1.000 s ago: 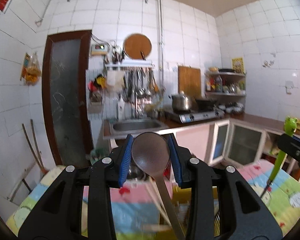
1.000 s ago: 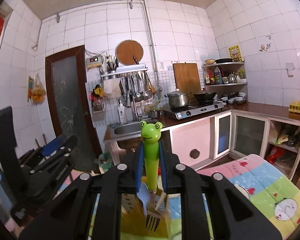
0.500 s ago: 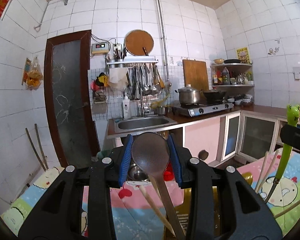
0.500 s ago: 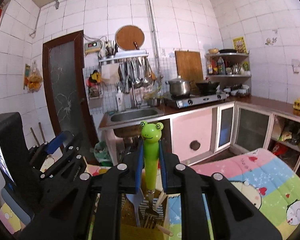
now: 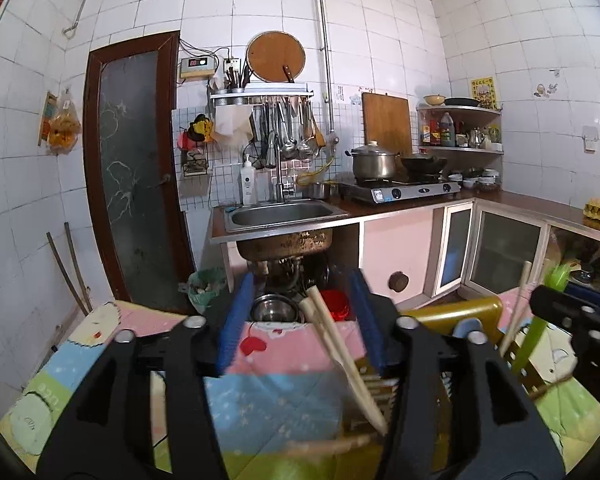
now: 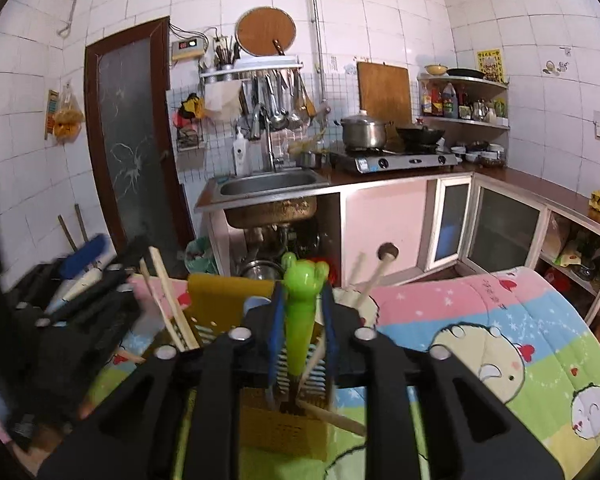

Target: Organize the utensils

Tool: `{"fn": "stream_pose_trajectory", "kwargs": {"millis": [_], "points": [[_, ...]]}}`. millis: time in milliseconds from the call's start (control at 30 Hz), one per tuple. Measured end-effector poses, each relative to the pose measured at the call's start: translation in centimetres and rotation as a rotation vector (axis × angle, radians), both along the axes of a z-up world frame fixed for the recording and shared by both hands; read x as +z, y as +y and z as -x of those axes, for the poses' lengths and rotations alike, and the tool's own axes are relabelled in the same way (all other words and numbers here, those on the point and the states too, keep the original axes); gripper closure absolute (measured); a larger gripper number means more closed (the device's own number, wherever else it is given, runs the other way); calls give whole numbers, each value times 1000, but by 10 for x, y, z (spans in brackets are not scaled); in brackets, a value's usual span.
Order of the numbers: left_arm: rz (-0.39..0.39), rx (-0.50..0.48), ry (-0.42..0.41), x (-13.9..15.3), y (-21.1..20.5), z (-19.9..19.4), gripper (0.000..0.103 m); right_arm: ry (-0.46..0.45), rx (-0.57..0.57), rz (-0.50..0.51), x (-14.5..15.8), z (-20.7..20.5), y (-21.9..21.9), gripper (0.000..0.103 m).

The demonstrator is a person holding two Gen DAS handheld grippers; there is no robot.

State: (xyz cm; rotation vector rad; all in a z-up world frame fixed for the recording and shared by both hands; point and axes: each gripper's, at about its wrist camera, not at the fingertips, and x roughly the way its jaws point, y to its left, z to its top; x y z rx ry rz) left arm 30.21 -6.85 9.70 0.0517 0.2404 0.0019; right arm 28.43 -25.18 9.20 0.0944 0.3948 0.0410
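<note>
My left gripper (image 5: 302,304) has its jaws opening wide, and the blue pads touch nothing. A pale wooden stick (image 5: 340,352) leans between them, free of both pads. The brown ladle is out of sight. A yellow slotted utensil holder (image 5: 448,314) stands just right of that gripper on the quilt. My right gripper (image 6: 302,300) hangs over the same holder (image 6: 224,292) with its jaws opening. The green frog-handled fork (image 6: 298,320) stands upright between the pads, its tines down in the holder, and a narrow gap shows on each side. Chopsticks (image 6: 172,312) lean out of the holder.
A cartoon-print quilt (image 6: 480,340) covers the surface under both grippers. The other gripper (image 6: 80,292) is close on the left in the right wrist view. Behind are a steel sink (image 5: 280,214), a gas stove with pots (image 5: 404,190) and cabinets (image 5: 500,248).
Both grippers sank toward the yellow holder and their jaws widened. The ladle has left the left jaws. The frog fork slid lower between the right pads into the holder.
</note>
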Motion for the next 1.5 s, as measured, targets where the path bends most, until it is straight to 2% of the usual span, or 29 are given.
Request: {"fn": "stream_pose_trajectory", "kwargs": {"millis": [33,100,167,300,500,667,933,1033,1200,1300,1400,1500], "points": [[3,-5,6,1,3,5,38,-1,-3,-6,2,4,-3,48],[6,-15,18,5,11,24,26,-12,-6,-10,8,15,-8,45],[2,-17,29,7,17,40,17,-11,-7,-6,14,28,-12,38],[8,-21,24,8,28,78,5,-8,3,-11,12,57,-19,21],[68,-68,43,-15,39,144,5,-3,16,16,-20,123,-19,8],[91,-104,83,-49,36,185,5,-13,12,27,-55,178,-18,5],[96,-82,81,-87,36,233,5,-19,-29,41,-92,225,-15,5],[101,-79,69,-95,37,245,5,-50,-49,39,-95,236,-17,5],[66,-81,16,-102,33,264,5,-98,-76,32,-94,245,-20,5],[77,-84,19,-103,35,263,5,-106,-96,38,-97,247,-20,4],[100,-90,59,-105,39,255,5,-123,-99,53,-97,251,-17,4],[100,-86,55,-106,39,256,5,-138,-104,60,-97,254,-16,4]]}}
